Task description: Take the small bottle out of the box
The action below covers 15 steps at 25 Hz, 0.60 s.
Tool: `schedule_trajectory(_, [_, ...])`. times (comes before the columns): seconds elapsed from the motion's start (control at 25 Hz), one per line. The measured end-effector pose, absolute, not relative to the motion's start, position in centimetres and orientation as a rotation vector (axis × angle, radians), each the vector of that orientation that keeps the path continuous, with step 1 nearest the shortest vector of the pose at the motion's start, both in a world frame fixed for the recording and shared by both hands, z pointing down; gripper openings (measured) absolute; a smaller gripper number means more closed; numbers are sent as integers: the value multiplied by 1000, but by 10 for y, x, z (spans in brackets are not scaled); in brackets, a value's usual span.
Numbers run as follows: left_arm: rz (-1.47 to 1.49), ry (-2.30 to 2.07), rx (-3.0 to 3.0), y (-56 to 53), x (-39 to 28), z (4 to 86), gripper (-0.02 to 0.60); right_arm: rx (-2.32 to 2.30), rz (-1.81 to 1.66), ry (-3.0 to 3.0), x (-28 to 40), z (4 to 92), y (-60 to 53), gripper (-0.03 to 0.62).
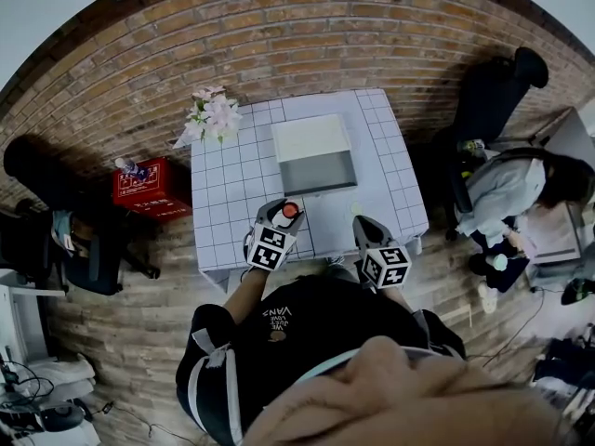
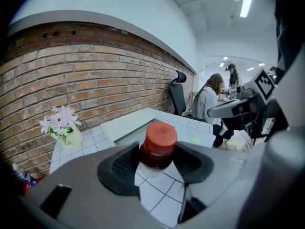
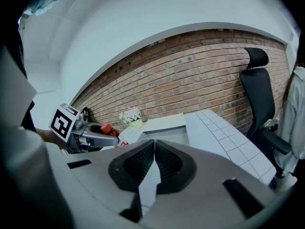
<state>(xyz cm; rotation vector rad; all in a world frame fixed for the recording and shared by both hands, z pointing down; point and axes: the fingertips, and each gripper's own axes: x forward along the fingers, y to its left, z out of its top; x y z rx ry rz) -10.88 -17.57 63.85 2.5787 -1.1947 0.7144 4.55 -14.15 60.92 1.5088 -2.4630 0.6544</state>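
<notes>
The small bottle [image 2: 157,149], dark with a red cap [image 1: 289,210], is clamped by its neck between the black pads of my left gripper [image 1: 283,214], above the tiled table's near part. The open grey box [image 1: 317,169] with its pale lid [image 1: 310,137] folded back stands farther out, beyond the bottle; in the left gripper view the box [image 2: 126,132] lies behind the cap. My right gripper [image 1: 361,221] hovers to the right of the left one, its pads [image 3: 167,163] pressed together with nothing between them. In the right gripper view the bottle [image 3: 106,128] shows at the left.
A pot of pale flowers [image 1: 212,114] stands at the white tiled table's [image 1: 390,165] far left corner. A red crate [image 1: 152,187] sits on the floor to the left, a black office chair [image 1: 493,91] at the right, where a seated person [image 1: 507,193] is.
</notes>
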Motion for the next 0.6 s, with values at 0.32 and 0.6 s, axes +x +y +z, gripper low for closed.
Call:
schedule_trajectory(0.32, [710,-1206,2564,-142,-134,630,221,1530,650,-2453,28,613,-115,3])
schedule_trajectory(0.6, [664,-1232,2549,-123,-149,625,221,1529,648,-2455,17,610,-102,3])
